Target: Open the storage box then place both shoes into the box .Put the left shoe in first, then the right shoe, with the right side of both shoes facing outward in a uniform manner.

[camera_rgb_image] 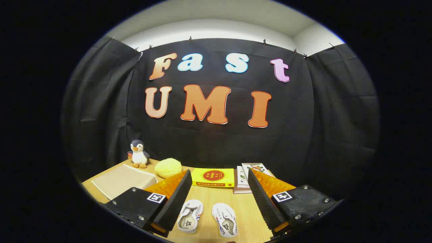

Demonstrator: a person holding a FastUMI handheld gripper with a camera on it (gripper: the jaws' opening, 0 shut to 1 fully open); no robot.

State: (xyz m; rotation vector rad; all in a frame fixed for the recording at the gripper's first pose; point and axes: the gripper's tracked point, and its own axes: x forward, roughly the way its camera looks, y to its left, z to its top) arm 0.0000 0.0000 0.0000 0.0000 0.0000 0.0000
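Gripper view is looked down over a wooden table [209, 202], which is backed by the booth's black cloth wall [219, 141]. Going by size, the biggest thing on the table is a beige flat box or mat [121, 179], laid out beyond the left finger; whether it's the storage box can't really be told from this angle.

Next, a yellow book [213, 177] is seen lying flat at the far edge of the table, just beyond the gap between the fingers. Beside it, past the right finger, a small stack of books [243, 177] with an illustrated cover on top is parked, partly hidden by that finger.

The gripper [216, 202] is held wide open above the table, nothing being pinched, and the two white shoes are framed right in the gap between the jaws. The left-hand shoe [190, 216] is sat close to the left finger, soles down, opening up. The right-hand shoe [225, 219] is placed just beside it, apart from it, and a bit clear of the right finger. Neither shoe is touched by a finger.

A yellow round plush thing [168, 167] is set beyond the left finger's tip, and a little penguin toy [139, 154] is stood upright behind it, near the cloth.
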